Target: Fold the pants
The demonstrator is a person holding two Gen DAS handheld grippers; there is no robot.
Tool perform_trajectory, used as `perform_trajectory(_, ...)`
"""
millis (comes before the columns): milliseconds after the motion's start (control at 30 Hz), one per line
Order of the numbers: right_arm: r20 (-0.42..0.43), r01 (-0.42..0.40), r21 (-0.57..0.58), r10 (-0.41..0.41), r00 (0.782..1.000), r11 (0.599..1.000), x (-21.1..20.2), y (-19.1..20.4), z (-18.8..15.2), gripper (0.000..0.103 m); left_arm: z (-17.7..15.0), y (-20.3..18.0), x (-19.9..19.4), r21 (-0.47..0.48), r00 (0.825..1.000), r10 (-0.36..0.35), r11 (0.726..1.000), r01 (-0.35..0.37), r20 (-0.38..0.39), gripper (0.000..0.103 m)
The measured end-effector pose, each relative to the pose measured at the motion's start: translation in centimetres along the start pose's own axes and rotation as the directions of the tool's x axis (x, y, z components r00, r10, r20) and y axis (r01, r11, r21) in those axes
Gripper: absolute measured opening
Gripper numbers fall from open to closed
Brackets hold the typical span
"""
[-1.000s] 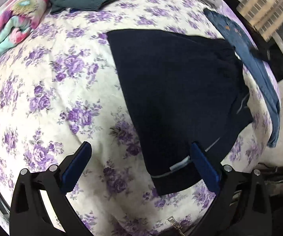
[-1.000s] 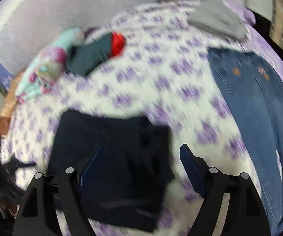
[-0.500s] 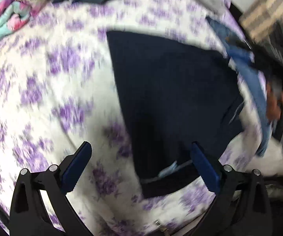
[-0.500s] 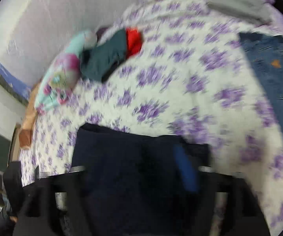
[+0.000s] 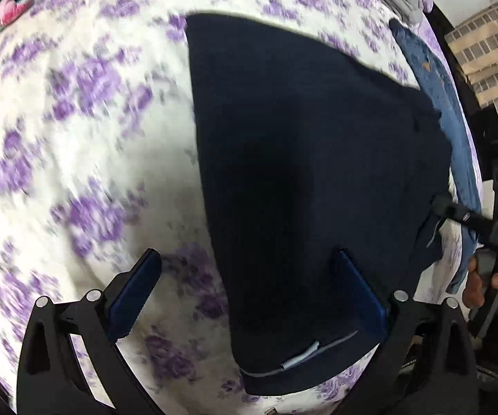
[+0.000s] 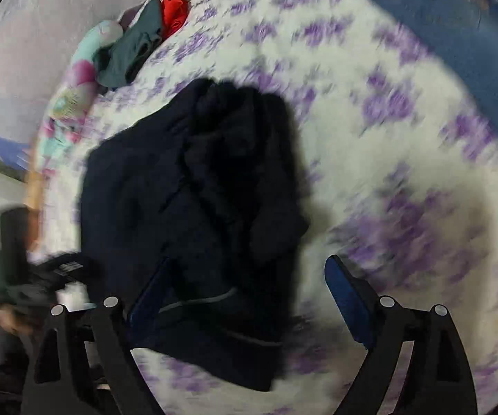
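So the dark navy pants (image 5: 311,173) are lying on the floral bedsheet (image 5: 76,138), already doubled over into a fairly compact slab, with the waistband end and its little pale label (image 5: 299,358) nearest the near edge of the bed. That makes sense to me: keeping the waistband close means both tools can reach it without stretching across the mattress. The left gripper (image 5: 245,297) hangs over that waistband corner with its jaws spread wide and nothing pinched; one blue pad (image 5: 134,297) is over bare sheet just beside the pants, the other over the fabric, so it looks lined up to straddle the edge. The right gripper (image 6: 245,297) is also spread apart and empty, sitting over the opposite side of the pants, where the cloth is a bit rumpled. My guess is it's set there to grab the matching corner so both ends lift together for the next fold. The blue jeans (image 6: 456,34) lie well apart from the pants, further across the sheet, and a teal-and-red pile of clothes (image 6: 138,41) sits far beyond the pants by the headboard, probably waiting or already done.
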State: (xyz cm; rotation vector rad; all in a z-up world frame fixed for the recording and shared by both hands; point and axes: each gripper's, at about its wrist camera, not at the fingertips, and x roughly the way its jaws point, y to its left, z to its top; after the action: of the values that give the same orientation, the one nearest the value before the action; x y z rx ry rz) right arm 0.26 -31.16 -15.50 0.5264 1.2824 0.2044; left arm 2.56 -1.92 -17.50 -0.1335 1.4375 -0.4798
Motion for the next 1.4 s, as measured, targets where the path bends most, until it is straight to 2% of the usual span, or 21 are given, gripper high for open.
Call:
perform_trajectory(100,0.010,-0.063,0.009,0.063,0.998,0.998,0.0,0.5,0.5,0.090,0.0,0.0,0.0,-0.009,1.000,-0.025,1.000,0.026,0.008,0.098)
perform_trajectory(300,0.023,-0.037,0.019,0.037,0.999,0.999,2.1,1.2,0.8,0.093,1.5,1.0,1.1,-0.105,0.995,-0.097,0.990,0.097,0.006,0.098)
perform_trajectory(400,0.045,0.047,-0.020,-0.046,0.998,0.999,2.5,2.6,0.6,0.084,2.0,-0.5,1.6,-0.059,0.999,-0.039,0.998,0.038,-0.015,0.098)
perform_trajectory(433,0.034,0.044,-0.027,-0.043,0.999,0.999,2.4,3.3,0.4,0.066,2.1,-1.1,1.6,-0.035,1.000,-0.014,0.999,0.013,-0.018,0.091)
perform_trajectory(467,0.028,0.043,-0.024,-0.043,0.999,0.999,2.2,3.7,0.5,0.053,2.0,-2.2,1.3,0.002,1.000,0.014,1.000,-0.014,-0.012,0.075)
perform_trajectory(533,0.025,0.025,-0.039,-0.024,0.999,0.999,1.5,4.6,0.4,0.043,1.9,-4.2,0.2,0.065,0.999,0.038,0.997,-0.038,0.001,0.055)
perform_trajectory(600,0.020,-0.003,-0.058,0.005,1.000,0.998,0.9,5.2,0.2,0.043,1.8,-5.3,-0.1,0.103,0.997,0.081,0.991,-0.082,0.011,0.051)
perform_trajectory(633,0.010,-0.002,-0.067,0.003,1.000,0.998,1.2,5.3,0.2,0.044,1.9,-5.4,0.0,0.102,0.996,0.089,0.991,-0.090,0.010,0.051)
perform_trajectory(700,-0.017,0.008,-0.049,-0.009,1.000,0.999,2.7,4.5,0.4,0.064,2.3,-4.5,0.6,0.058,0.999,0.042,0.997,-0.043,0.004,0.059)
perform_trajectory(733,-0.017,0.005,-0.026,-0.005,1.000,1.000,3.1,4.0,0.6,0.070,2.6,-3.8,0.9,0.021,1.000,0.000,1.000,0.000,0.001,0.078)
perform_trajectory(767,-0.024,0.001,-0.016,-0.001,1.000,1.000,3.7,4.0,0.6,0.069,2.9,-2.4,1.8,-0.054,0.997,-0.072,0.996,0.071,-0.021,0.086)
perform_trajectory(833,-0.030,0.026,-0.068,-0.028,0.999,0.997,3.8,4.7,0.6,0.059,3.0,-1.5,2.0,-0.105,0.991,-0.136,0.985,0.136,0.007,0.084)
perform_trajectory(867,-0.051,0.009,-0.080,-0.013,0.999,0.997,3.5,5.2,0.8,0.046,3.1,-1.6,2.0,-0.091,0.991,-0.134,0.987,0.132,-0.011,0.071)
perform_trajectory(900,-0.062,-0.016,-0.087,0.011,0.998,0.996,3.0,5.4,1.0,0.039,3.1,-2.0,1.6,-0.064,0.994,-0.110,0.992,0.109,-0.013,0.064)
perform_trajectory(933,-0.065,-0.041,-0.106,0.035,0.997,0.994,2.2,6.0,1.3,0.033,3.2,-2.5,0.8,-0.037,0.996,-0.083,0.996,0.083,-0.009,0.050)
perform_trajectory(967,-0.061,-0.068,-0.150,0.060,0.996,0.986,1.0,7.2,1.6,0.032,3.4,-2.9,0.1,-0.019,0.998,-0.063,0.998,0.063,-0.004,0.036)
perform_trajectory(1000,-0.059,-0.085,-0.189,0.075,0.995,0.978,0.1,8.2,1.9,0.030,3.7,-3.4,-1.0,0.006,0.999,-0.049,0.999,0.049,0.005,0.031)
perform_trajectory(1033,-0.054,-0.093,-0.229,0.083,0.995,0.969,-0.7,9.4,2.2,0.030,3.8,-3.7,-2.3,0.026,0.997,-0.072,0.997,0.072,0.023,0.017)
perform_trajectory(1100,-0.025,-0.087,-0.336,0.083,0.996,0.938,-2.3,12.5,3.2,0.030,4.4,-4.1,-5.2,0.037,0.993,-0.082,0.996,0.079,0.085,0.017)
perform_trajectory(1233,0.081,-0.095,-0.487,0.154,0.985,0.868,-5.1,17.5,7.3,0.030,6.8,-4.2,-11.1,0.049,0.962,-0.019,0.999,0.006,0.274,0.017)
perform_trajectory(1400,0.181,-0.109,-0.615,0.275,0.944,0.781,-3.8,22.1,14.4,0.032,12.5,-1.4,-16.6,0.013,0.862,0.060,0.997,-0.077,0.504,0.021)
